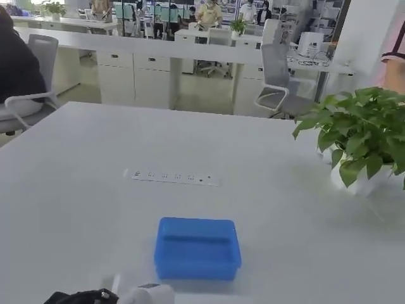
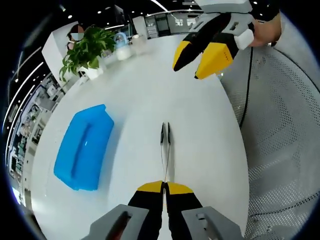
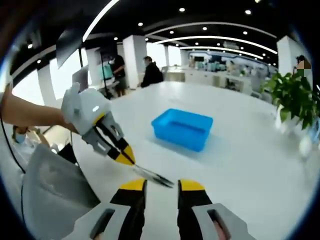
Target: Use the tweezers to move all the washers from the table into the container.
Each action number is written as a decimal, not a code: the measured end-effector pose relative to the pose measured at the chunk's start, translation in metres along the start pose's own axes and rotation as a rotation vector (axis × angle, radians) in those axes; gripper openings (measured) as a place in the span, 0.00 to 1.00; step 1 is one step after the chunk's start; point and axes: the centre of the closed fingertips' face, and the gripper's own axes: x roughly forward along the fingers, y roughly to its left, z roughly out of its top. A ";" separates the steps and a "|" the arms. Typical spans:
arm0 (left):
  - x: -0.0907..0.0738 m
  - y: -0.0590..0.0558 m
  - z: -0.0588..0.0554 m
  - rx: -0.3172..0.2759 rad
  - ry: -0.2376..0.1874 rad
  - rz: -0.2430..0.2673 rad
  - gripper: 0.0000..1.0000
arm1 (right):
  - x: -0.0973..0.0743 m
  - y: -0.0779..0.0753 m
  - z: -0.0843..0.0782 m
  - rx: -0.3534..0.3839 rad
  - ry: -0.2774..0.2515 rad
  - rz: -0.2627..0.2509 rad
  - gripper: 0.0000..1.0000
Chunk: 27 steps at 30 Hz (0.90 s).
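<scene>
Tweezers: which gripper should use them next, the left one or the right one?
Left, probably. The left gripper is shut on the tweezers, whose tips point out over the table beside the blue container. The right gripper is open and holds nothing.

Container glossy plastic; tweezers bare metal; table smooth, matt.

In the head view, the bottom edge is cutting off tongs, side unclear, and the right edge is cutting off the plant. The jaws of the left tongs are hiding the rear end of the tweezers.
</scene>
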 end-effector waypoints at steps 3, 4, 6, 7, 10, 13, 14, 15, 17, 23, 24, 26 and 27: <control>0.003 0.004 -0.004 0.010 0.023 0.014 0.00 | 0.000 -0.006 -0.002 0.013 -0.001 -0.018 0.21; 0.004 0.004 -0.004 0.001 0.025 0.012 0.00 | 0.000 -0.006 -0.002 0.019 -0.002 -0.022 0.21; 0.006 0.005 -0.005 0.008 0.031 0.013 0.00 | 0.001 -0.006 -0.002 0.024 0.000 -0.024 0.21; 0.007 0.006 -0.006 0.008 0.036 0.014 0.00 | 0.001 -0.004 -0.001 0.025 0.001 -0.026 0.21; 0.011 0.008 -0.010 0.046 0.066 0.025 0.00 | 0.002 0.002 0.002 0.012 0.004 -0.024 0.21; 0.015 0.012 -0.007 0.010 0.040 0.047 0.00 | 0.002 0.002 0.003 -0.010 0.006 -0.028 0.21; 0.014 0.015 -0.007 -0.041 0.037 0.063 0.00 | 0.002 0.000 0.003 -0.008 0.004 -0.025 0.21; 0.013 0.017 -0.008 -0.043 0.036 0.070 0.00 | 0.004 0.001 0.004 -0.006 0.001 -0.021 0.22; 0.010 0.023 -0.010 -0.073 0.035 0.109 0.07 | 0.006 0.000 0.006 -0.007 0.001 -0.016 0.23; -0.006 0.020 -0.020 -0.393 -0.027 0.157 0.25 | 0.008 -0.002 0.012 -0.015 -0.006 -0.014 0.26; -0.010 0.021 -0.022 -0.424 -0.046 0.181 0.27 | 0.008 -0.002 0.013 -0.016 -0.007 -0.016 0.26; -0.021 0.019 -0.022 -0.521 -0.098 0.202 0.32 | 0.007 -0.002 0.015 -0.014 -0.011 -0.016 0.28; -0.026 0.019 -0.024 -0.560 -0.112 0.218 0.35 | 0.006 -0.002 0.016 -0.010 -0.013 -0.017 0.29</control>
